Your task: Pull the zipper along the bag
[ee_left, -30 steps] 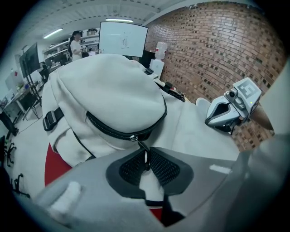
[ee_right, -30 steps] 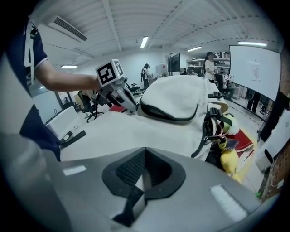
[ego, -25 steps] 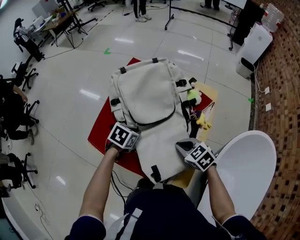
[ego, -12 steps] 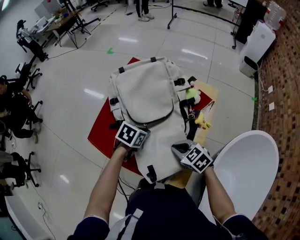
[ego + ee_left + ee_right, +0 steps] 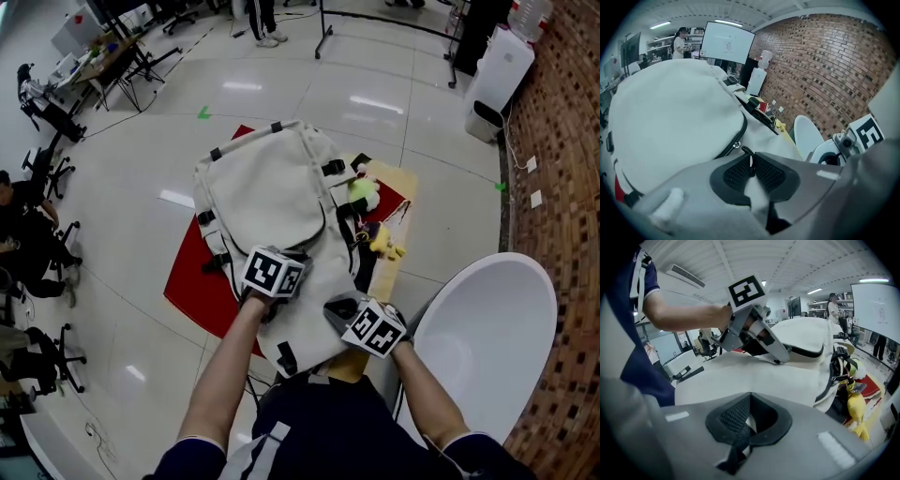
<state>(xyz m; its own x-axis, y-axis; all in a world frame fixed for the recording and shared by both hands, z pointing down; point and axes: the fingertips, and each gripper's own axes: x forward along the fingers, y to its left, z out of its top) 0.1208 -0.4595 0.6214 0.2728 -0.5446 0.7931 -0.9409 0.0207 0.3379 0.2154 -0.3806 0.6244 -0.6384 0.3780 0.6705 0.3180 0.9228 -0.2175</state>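
This looks like a big open-plan lab or workroom, closer to an office than a home. The pale floor (image 5: 281, 94) is hard and glossy with bright reflections, and a green tape mark (image 5: 203, 113) is stuck on it. One side is a bare brick wall (image 5: 562, 141) with a white freestanding appliance (image 5: 495, 70) near it. Across the room stand cluttered desks (image 5: 94, 56), black wheeled office chairs (image 5: 52, 345) and a black stand (image 5: 323, 28). A large white board or screen (image 5: 727, 43) rises at the back, and a person (image 5: 678, 41) stands by some shelving there. Overhead are strip lights (image 5: 813, 290) and an air-conditioning unit (image 5: 684, 275) set in the ceiling.
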